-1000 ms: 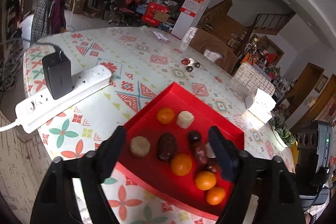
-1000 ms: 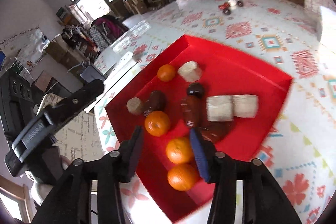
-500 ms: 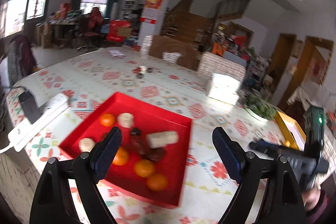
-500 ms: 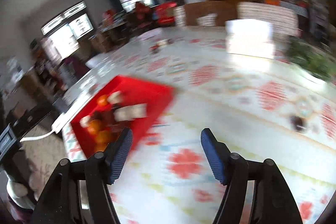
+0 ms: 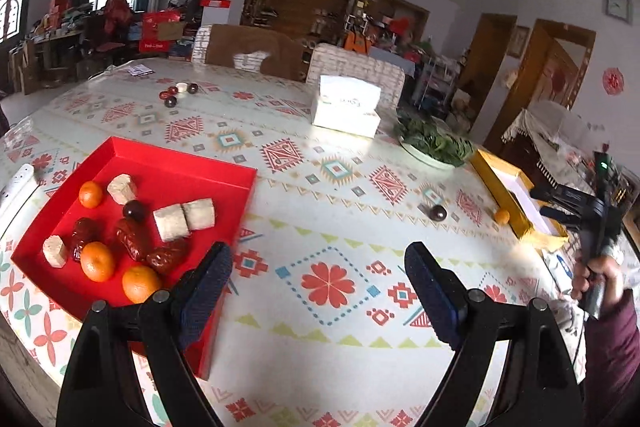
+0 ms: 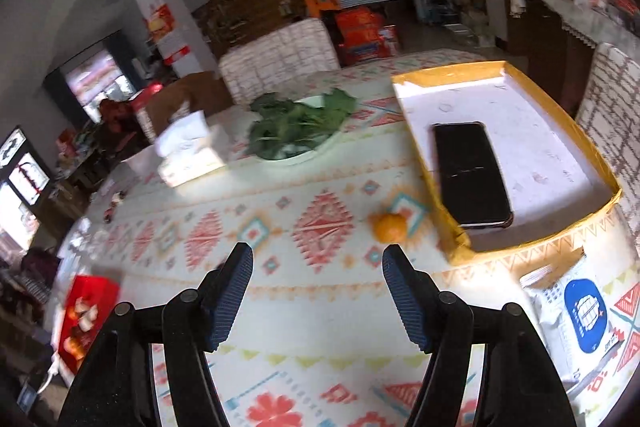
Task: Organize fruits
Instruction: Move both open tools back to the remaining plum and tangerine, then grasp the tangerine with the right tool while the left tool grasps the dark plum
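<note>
One stray orange sits on surface just ahead of right hand-held gripper, jaws wide, empty. Left hand-held gripper wide too, red tray ahead-left. Step: reaching; next descend, close on orange.

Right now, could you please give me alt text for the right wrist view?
The open right gripper hovers over a patterned table, empty, facing a loose orange beside a yellow box holding a black phone. A plate of greens sits behind.
</note>
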